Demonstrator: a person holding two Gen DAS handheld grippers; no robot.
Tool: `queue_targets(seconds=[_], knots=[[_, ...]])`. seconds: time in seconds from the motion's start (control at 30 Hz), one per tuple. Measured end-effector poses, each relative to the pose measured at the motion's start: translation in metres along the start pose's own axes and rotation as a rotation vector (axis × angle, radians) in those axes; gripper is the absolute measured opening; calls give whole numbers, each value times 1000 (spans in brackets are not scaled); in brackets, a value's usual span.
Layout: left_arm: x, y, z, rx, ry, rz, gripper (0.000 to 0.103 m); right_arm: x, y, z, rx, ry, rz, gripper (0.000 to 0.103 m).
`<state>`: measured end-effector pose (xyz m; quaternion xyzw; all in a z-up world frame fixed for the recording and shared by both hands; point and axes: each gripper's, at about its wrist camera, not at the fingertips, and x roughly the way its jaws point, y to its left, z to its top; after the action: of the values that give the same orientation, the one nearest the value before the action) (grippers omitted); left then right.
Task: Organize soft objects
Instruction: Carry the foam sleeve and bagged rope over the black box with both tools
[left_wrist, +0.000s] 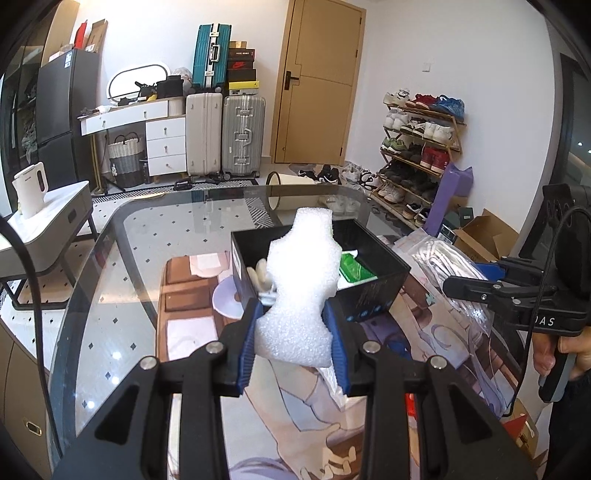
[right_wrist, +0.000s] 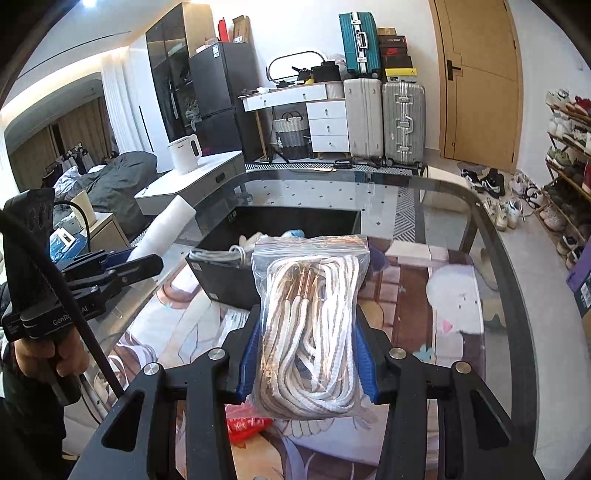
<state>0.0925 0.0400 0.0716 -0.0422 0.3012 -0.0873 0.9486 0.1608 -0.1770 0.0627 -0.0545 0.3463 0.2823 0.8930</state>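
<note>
My left claw (left_wrist: 297, 345) is clamped on a white foam piece (left_wrist: 301, 291) standing upright between the pads. My right claw (right_wrist: 306, 354) squeezes a zip bag of rope (right_wrist: 310, 325), its long axis pointing away from me. The black box (left_wrist: 373, 291) sits just ahead of and below both claws, about equally near, already holding a green pack (left_wrist: 354, 271). Readable writing: "GenRo…" on the left claw's body in the right view.

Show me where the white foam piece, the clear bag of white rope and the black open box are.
white foam piece (left_wrist: 301, 295), left wrist view, middle.
clear bag of white rope (right_wrist: 312, 332), right wrist view, centre.
black open box (left_wrist: 373, 291), left wrist view, front wall.
</note>
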Motion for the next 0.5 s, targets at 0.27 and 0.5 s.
queue_targets(seconds=[0.27,0.5], knots=[[9,8,14,8,-7,-1,33,9,5,21,-19,-2,-2,45],[20,12,25,8,-1,-7,33,25,11,38,-49,22,6,45]])
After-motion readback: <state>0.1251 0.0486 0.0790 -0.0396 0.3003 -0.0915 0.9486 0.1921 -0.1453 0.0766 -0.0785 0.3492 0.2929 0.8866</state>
